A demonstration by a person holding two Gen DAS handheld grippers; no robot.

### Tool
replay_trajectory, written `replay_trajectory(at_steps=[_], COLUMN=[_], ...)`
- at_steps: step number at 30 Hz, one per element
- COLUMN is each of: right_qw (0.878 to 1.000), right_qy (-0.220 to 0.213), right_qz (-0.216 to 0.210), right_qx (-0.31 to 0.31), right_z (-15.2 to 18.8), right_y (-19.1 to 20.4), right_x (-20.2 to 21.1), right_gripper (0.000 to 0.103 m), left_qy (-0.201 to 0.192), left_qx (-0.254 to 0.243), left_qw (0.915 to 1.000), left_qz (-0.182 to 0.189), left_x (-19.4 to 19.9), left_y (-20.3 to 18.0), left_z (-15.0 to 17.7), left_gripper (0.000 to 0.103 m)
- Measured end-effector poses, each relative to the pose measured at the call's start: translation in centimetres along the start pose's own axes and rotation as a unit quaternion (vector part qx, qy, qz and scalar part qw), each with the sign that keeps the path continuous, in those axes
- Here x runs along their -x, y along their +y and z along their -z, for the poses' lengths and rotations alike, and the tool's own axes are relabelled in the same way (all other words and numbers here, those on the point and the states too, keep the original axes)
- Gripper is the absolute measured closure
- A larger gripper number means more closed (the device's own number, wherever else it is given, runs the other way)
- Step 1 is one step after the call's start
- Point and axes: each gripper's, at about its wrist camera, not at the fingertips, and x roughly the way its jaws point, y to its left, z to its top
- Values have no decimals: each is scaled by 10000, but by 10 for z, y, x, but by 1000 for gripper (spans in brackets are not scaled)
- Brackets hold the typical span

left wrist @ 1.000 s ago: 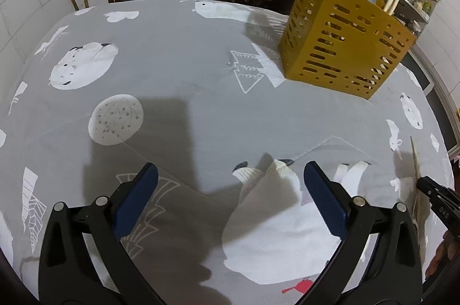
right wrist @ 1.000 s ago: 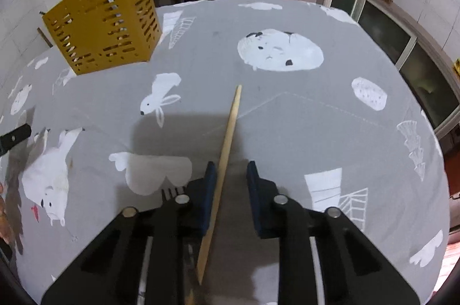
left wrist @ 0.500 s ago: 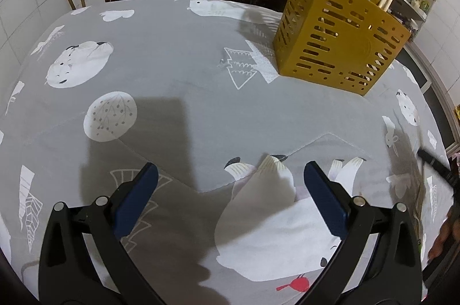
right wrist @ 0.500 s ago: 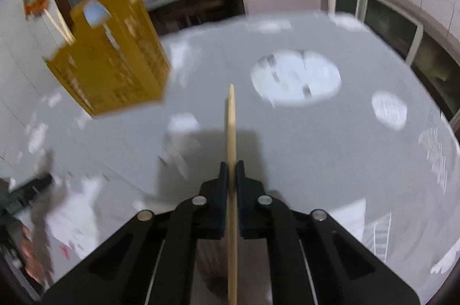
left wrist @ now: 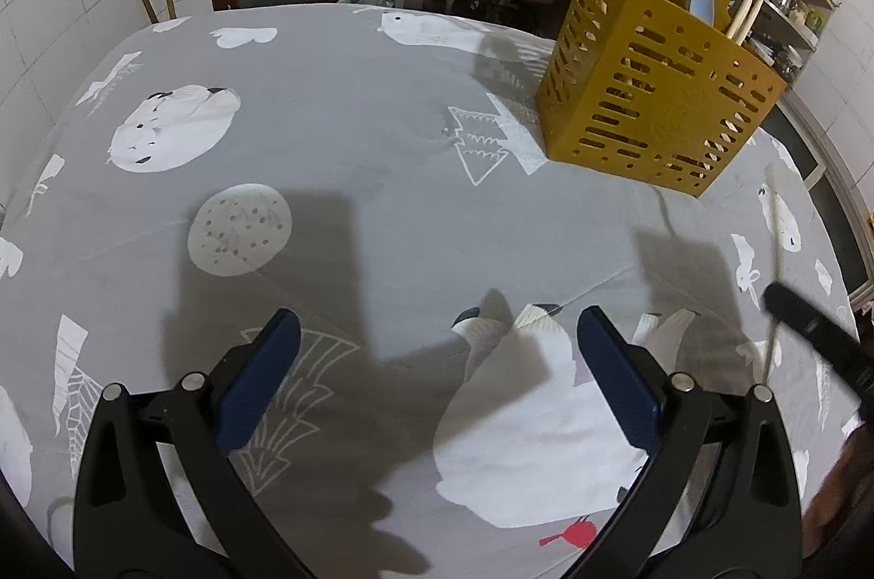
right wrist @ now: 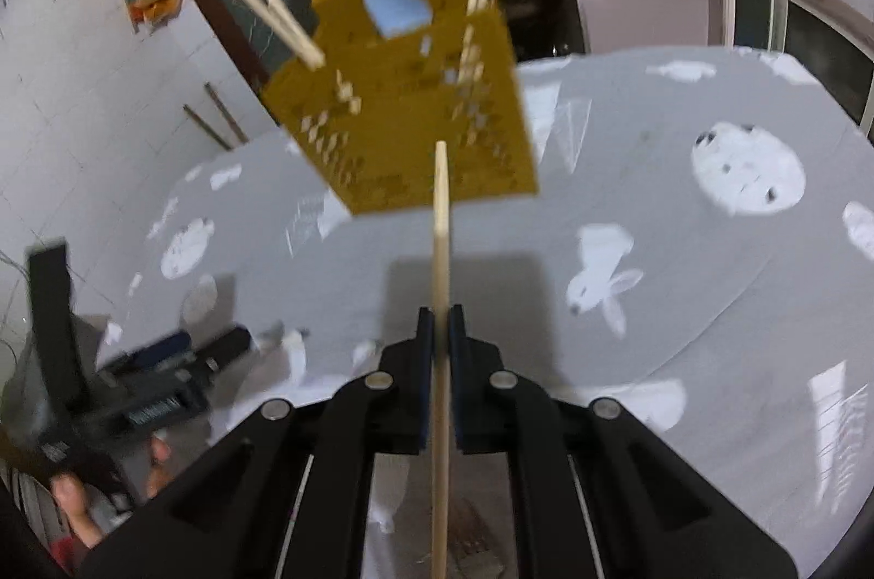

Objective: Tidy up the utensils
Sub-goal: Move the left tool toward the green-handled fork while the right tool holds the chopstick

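Above tablecloth [right wrist: 683,306], chopstick [right wrist: 440,218] now lifted, right tongs [right wrist: 440,322] clamped

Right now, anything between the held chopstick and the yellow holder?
Nothing visible. The right gripper is shut on the chopstick, whose tip points at the yellow holder; only bare tablecloth lies between. The left gripper is open and off to the side.

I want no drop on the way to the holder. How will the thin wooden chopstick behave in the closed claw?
The chopstick looks stiff; it stays straight beyond the right claw. It is probably very light. Being smooth, thin and pinched at one spot, it may pivot or slip near the yellow holder.
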Motion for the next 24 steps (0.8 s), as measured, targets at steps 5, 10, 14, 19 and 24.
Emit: replay_trajectory(at_steps=[5,10,14,19,24], right_qw=[10000,9996,9955,9899,9889], right_qy=[16,14,264,398,285], right_qz=[15,156,901,1307,1412], right_qx=[-88,-215,110,366,360], right_z=[2,-14,-8,16,13], right_y=[-17,-55,-79,-105,-113], right_x=[9,46,46,37,31], right_gripper=[97,97,97,95,52], left_qy=[-14,55,281,498,645], left_qx=[-90,3,100,-67,-50], left_qw=[9999,10000,9994,9986,9979], left_qz=[-99,-59,146,159,-9], left_x=[4,3,2,-2,-4], left_y=[4,1,-19,-52,-70], left_z=[4,5,15,36,52], left_gripper=[5,5,5,5,5])
